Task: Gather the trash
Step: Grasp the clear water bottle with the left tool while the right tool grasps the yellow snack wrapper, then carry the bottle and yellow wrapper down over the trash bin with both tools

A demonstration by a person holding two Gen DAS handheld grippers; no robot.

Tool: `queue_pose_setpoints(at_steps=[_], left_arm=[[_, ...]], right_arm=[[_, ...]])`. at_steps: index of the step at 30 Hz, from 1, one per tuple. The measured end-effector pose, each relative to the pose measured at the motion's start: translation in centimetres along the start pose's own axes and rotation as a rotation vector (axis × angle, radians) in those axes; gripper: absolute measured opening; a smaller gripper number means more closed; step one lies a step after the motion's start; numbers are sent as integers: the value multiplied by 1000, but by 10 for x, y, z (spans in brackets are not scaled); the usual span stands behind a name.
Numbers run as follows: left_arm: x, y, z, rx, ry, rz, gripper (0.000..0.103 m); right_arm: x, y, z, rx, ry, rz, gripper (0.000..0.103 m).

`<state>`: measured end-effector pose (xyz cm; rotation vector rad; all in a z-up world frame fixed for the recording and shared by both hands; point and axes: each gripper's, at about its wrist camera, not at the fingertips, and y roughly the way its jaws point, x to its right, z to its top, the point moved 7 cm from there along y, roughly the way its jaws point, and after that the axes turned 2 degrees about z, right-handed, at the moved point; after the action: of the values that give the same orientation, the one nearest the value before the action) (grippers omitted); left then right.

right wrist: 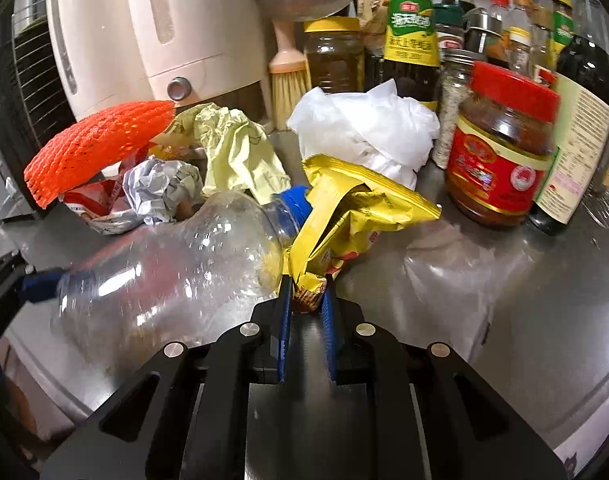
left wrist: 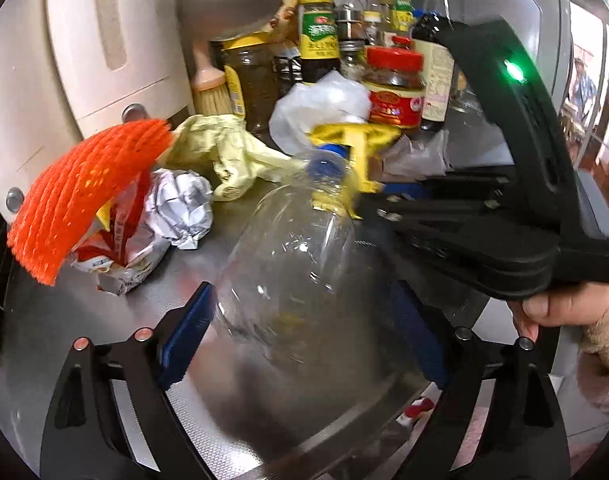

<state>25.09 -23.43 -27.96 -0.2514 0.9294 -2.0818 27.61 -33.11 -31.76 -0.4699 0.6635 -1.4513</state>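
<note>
Nearest the right wrist camera, the right gripper (right wrist: pixel 307 292) is seen pinched on a crumpled corner of the yellow snack wrapper (right wrist: pixel 344 204); its blue pads (right wrist: pixel 283 320) are drawn close together with the foil squeezed between them. The rest of the wrapper fans up and away from the jaws, above the counter (right wrist: pixel 504 320), and touches the blue cap (right wrist: pixel 298 200) of the clear plastic bottle (right wrist: pixel 176 264).

In the left wrist view, the left gripper (left wrist: pixel 304 336) is spread wide around the bottle (left wrist: pixel 300 264). The bottle's body is seen between the two blue pads (left wrist: pixel 186 340), but blur hides whether the pads press on it. The bottle's cap (left wrist: pixel 324 160) points away from the camera, toward the middle of the counter (left wrist: pixel 104 320). To the right, the black body of the right gripper (left wrist: pixel 504 216) is held by a hand (left wrist: pixel 564 312).

Beyond the bottle, toward the counter's left side, a red and silver wrapper (right wrist: pixel 92 204) and a ball of crumpled foil (right wrist: pixel 160 188) are seen lying side by side, with an orange foam net (right wrist: pixel 100 144) arched over them. Just behind, a pale yellow crumpled paper (right wrist: pixel 236 148) is found, and to its right a white plastic bag (right wrist: pixel 368 128).

Along the far edge, a cream-coloured appliance (right wrist: pixel 144 28) is seen at the left, a pink-handled brush (right wrist: pixel 288 80) beside it, and a crowded row of sauce bottles (right wrist: pixel 412 28) and a red-lidded jar (right wrist: pixel 504 148) toward the right.
</note>
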Motion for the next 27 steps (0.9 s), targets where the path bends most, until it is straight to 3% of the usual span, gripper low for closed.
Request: queue_pose_setpoints(at_steps=[6, 10, 18, 27], left_arm=[[14, 16, 6, -3, 13, 42, 76], [13, 26, 9, -6, -46, 26, 59], [14, 18, 5, -1, -47, 58, 58], [24, -30, -19, 0, -106, 114, 58]], right_arm=[[-2, 5, 6, -10, 5, 36, 15], [0, 8, 9, -9, 8, 39, 15], [4, -10, 3, 3, 9, 39, 14], [-11, -63, -14, 31, 0, 60, 14]])
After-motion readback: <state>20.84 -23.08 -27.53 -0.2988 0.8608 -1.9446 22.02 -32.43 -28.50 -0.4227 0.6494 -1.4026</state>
